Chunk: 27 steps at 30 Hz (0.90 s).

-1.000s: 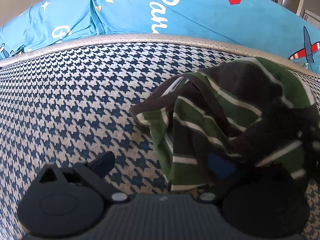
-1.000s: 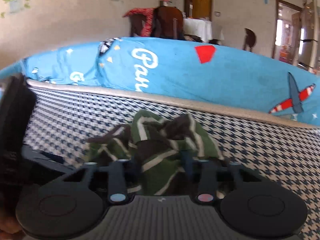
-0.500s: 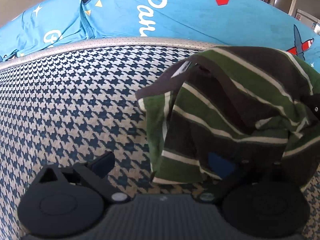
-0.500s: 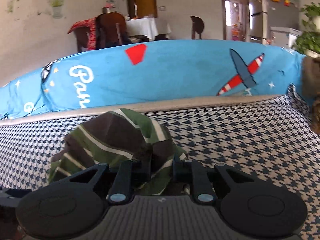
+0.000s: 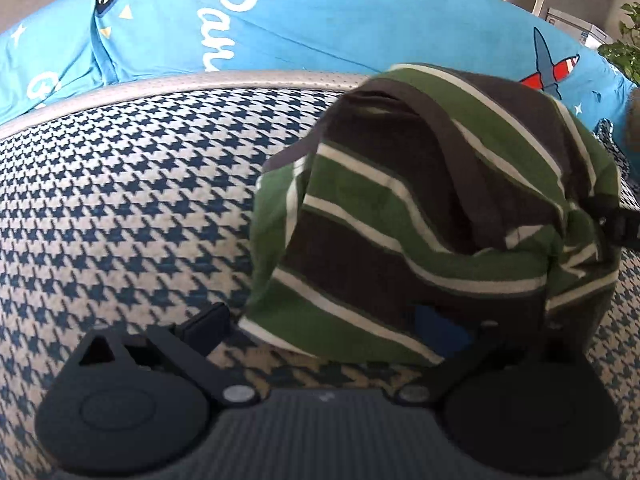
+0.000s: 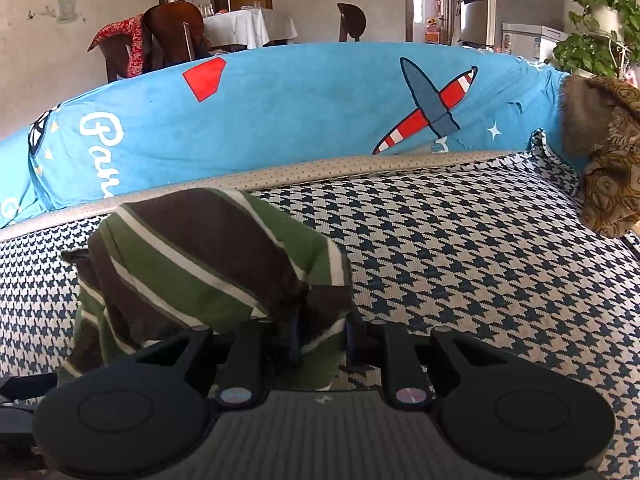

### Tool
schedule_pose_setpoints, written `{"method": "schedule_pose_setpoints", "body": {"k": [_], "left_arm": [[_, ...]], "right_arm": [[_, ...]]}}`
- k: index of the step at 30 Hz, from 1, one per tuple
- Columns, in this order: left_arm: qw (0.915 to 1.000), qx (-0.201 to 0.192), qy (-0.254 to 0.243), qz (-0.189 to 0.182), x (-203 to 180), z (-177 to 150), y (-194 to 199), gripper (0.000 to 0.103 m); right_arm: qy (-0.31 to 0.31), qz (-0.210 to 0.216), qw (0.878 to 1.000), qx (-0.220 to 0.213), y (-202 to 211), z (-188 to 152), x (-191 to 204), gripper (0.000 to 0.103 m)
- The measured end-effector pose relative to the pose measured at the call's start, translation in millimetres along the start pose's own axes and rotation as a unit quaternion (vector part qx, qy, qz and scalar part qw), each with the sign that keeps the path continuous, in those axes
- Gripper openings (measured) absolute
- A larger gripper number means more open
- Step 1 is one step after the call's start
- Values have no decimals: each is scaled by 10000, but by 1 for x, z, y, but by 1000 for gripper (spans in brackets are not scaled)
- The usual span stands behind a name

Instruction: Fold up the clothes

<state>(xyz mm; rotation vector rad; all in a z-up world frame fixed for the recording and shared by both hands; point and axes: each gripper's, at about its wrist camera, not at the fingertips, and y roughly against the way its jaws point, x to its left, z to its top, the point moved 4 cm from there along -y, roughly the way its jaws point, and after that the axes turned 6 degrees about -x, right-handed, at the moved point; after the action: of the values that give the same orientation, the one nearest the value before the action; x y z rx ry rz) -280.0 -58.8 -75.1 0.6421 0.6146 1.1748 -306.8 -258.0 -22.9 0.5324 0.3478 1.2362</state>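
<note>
**Striped shirt lifted off the houndstooth cushion**

The striped shirt (image 6: pixel 208 264) hangs bunched above the houndstooth cushion (image 6: pixel 480 264), probably raised to shake it out for folding. The right gripper (image 6: pixel 320 340) pinches its cloth, jaws easing apart. The left gripper (image 5: pixel 320 320) stands spread, shirt draping over one finger.

Houndstooth sofa seat (image 6: pixel 480 264), blue cover (image 6: pixel 300 112); fridge (image 6: pixel 478 4), plant (image 6: pixel 596 36) behind.
</note>
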Motion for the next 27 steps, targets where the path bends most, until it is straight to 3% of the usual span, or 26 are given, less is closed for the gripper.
{"method": "schedule_pose_setpoints", "body": {"k": [2, 4, 11, 14, 19, 25, 27], "left_arm": [[10000, -45, -27, -75, -2, -1, 1, 103], [9998, -69, -22, -171, -3, -1, 3, 103], [9994, -138, -105, -283, 4, -2, 7, 103], [9993, -219, -78, -310, 11, 0, 14, 103], [9989, -388, 85, -256, 27, 3, 30, 103], [9991, -281, 302, -33, 46, 8, 31, 103], [9991, -192, 369, 99, 49, 10, 25, 103]], "right_arm": [[-35, 58, 9999, -85, 6, 4, -3, 31], [-71, 127, 9996, -233, 14, 9, -6, 35], [-122, 458, 9951, -863, 44, 25, -8, 37], [-12, 804, 9915, -1018, 52, 28, 1, 37], [173, 1611, 9830, -861, 54, 25, 24, 37], [632, 1729, 9817, -487, 38, 12, 53, 38], [736, 1690, 9822, -364, 30, 8, 61, 43]]}}
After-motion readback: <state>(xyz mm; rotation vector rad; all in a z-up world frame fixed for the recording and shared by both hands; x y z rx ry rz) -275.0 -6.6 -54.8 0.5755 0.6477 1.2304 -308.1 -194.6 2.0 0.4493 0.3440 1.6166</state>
